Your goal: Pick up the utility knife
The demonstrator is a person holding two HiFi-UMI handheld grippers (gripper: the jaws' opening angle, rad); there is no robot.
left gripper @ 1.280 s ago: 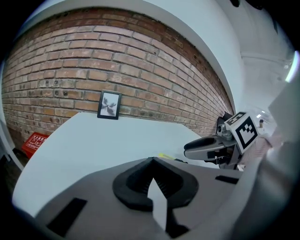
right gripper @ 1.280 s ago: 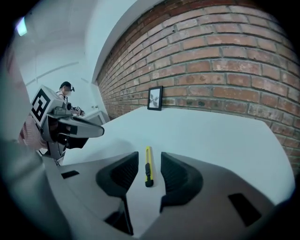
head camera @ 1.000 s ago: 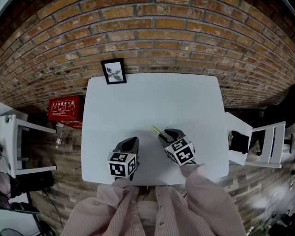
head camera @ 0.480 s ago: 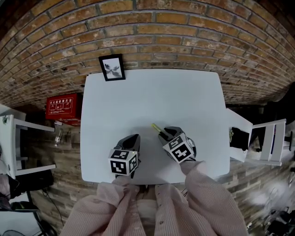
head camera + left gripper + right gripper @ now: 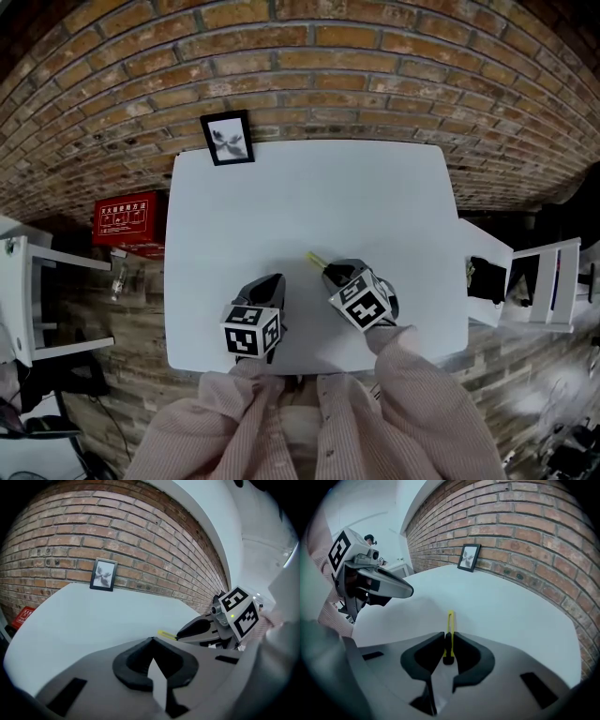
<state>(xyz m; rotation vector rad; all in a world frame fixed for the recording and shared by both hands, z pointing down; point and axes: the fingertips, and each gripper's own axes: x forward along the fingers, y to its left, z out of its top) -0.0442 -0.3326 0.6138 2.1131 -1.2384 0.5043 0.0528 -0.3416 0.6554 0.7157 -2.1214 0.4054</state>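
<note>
The utility knife (image 5: 317, 261), thin and yellow with a black end, lies on the white table (image 5: 309, 197) near its front middle. My right gripper (image 5: 330, 271) points down at it. In the right gripper view the jaws are closing, and the knife (image 5: 450, 620) stands between the pads, which touch its black end on both sides, so my right gripper (image 5: 448, 637) is shut on it. My left gripper (image 5: 272, 282) rests to the left, apart from the knife, its jaw tips together with nothing held. The left gripper view shows its tip (image 5: 151, 640) and the knife (image 5: 166, 634) beyond.
A small framed picture (image 5: 228, 138) leans on the brick wall at the table's back left corner. A red box (image 5: 127, 217) sits on the floor to the left. White chairs stand at the right (image 5: 525, 291) and left (image 5: 37, 300).
My right gripper's jaws have closed in on the knife and the gripper has rolled a little. The left gripper has stayed where it was.
</note>
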